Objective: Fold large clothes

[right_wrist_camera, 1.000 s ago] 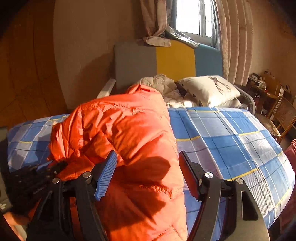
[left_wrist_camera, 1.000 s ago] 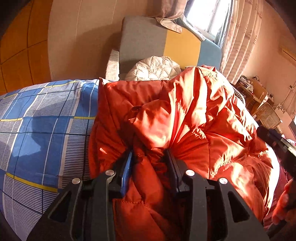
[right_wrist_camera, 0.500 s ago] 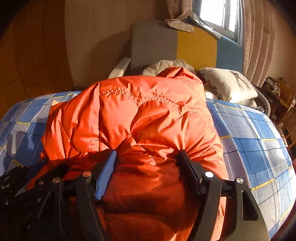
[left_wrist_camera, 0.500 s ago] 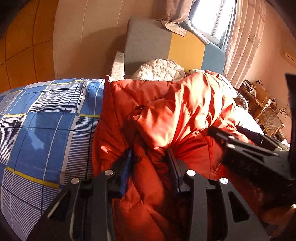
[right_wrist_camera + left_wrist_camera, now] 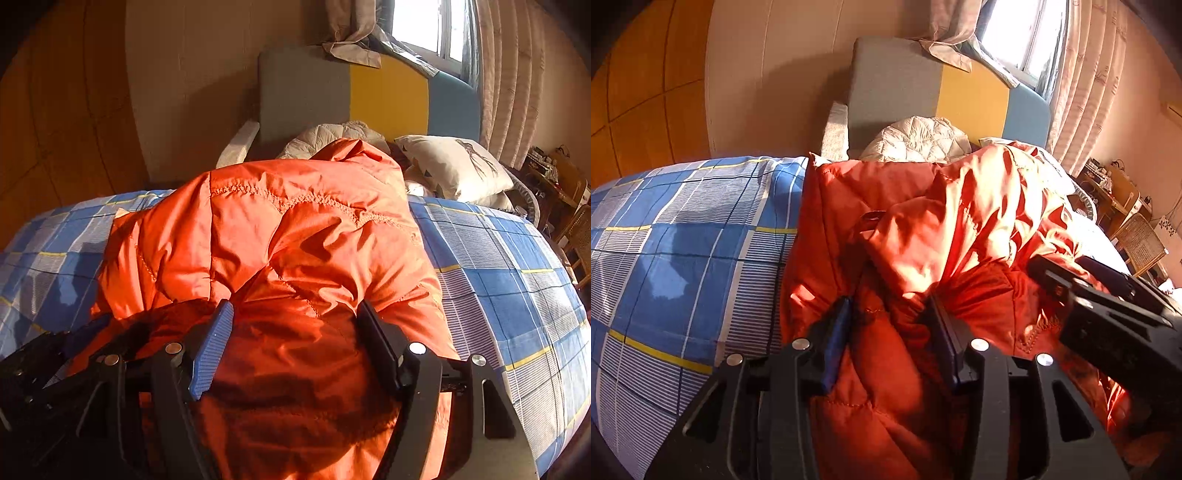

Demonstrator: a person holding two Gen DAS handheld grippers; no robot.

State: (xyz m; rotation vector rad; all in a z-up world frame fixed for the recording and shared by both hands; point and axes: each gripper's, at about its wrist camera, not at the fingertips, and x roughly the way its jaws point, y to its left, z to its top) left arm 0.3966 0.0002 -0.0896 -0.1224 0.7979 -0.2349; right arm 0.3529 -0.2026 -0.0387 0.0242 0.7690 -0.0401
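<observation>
The orange padded jacket [image 5: 923, 236] lies bunched on the bed, over the blue checked bedsheet [image 5: 676, 236], with its bulk heaped toward the headboard [image 5: 369, 92]. The left gripper [image 5: 890, 314] has a thick fold of the jacket's near edge between its fingers; its jaws are opening, roughly at mid width, and the fabric still fills the gap and touches both pads. The right gripper [image 5: 295, 314] stands with its jaws wide, and a broad padded section of the jacket spans the whole gap, bulging up between the blue ribbed pad on one side and the dark pad on the other, so it appears clamped. The two grippers sit just beside each other at the near edge. A white quilted item [image 5: 919, 140] and a pillow [image 5: 454, 166] rest by the headboard, beyond the jacket.
</observation>
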